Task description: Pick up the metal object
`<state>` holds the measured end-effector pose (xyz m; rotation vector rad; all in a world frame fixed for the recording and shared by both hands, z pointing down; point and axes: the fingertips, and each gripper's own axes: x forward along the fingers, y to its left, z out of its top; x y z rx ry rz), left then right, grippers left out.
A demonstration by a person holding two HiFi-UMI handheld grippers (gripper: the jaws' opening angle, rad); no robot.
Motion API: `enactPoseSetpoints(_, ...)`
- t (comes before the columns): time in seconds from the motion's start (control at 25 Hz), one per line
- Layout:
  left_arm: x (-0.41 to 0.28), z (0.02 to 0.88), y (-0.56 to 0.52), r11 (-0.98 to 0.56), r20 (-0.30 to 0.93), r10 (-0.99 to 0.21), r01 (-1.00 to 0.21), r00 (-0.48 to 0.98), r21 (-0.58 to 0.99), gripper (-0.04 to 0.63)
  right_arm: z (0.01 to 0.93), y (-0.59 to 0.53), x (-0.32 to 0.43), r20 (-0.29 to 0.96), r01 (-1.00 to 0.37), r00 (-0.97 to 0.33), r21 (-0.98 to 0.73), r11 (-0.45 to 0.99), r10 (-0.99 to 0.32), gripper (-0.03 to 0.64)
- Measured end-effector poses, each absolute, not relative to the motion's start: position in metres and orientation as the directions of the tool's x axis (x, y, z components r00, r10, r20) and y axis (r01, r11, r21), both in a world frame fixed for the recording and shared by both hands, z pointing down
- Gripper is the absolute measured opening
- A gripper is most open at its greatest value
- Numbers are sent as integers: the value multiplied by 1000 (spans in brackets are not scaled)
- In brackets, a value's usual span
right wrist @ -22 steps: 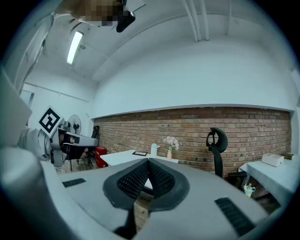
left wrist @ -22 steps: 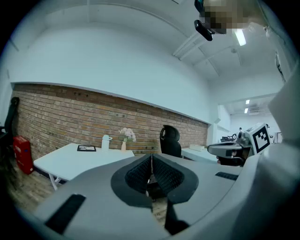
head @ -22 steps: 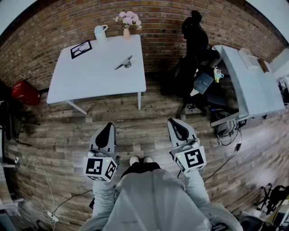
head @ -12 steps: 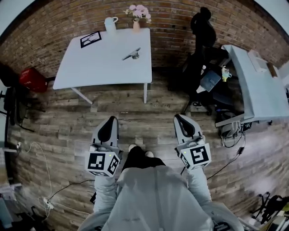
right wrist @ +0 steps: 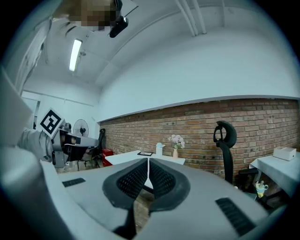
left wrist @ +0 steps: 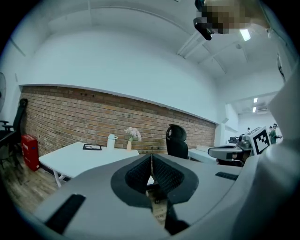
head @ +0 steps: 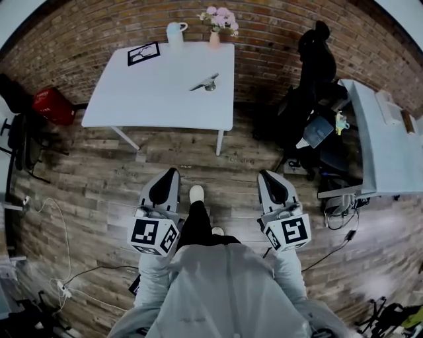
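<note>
Lying on the white table (head: 145, 99) at twelve o'clock, the metal object (head: 206, 82), possibly a tool, is out of reach, so left gripper (head: 166, 177) and right gripper (head: 269, 178) are carried low, jaws together, empty.

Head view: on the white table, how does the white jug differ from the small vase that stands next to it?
The jug is pale white and wider; the vase is pinkish and slimmer. The vase holds pink flowers; the jug seems capped and shows nothing inside. In the head view the jug stands left of the vase. Both stand upright at the far edge of the table, by the brick wall.
</note>
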<state>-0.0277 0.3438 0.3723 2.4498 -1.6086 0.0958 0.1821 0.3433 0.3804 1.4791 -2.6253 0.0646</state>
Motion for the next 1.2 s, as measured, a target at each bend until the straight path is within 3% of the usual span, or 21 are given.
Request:
enactPoseSetpoints(0.76, -81, 372, 88, -491, 164, -843, -857, 513, 158, 32, 372, 110, 118, 145, -898, -435, 0, 439, -889, 26)
enactPoseSetpoints(1.2, -103, 396, 38, -522, 216, -805, -833, 553, 184, 32, 382, 59, 100, 213, -925, -372, -2, 380, -903, 25)
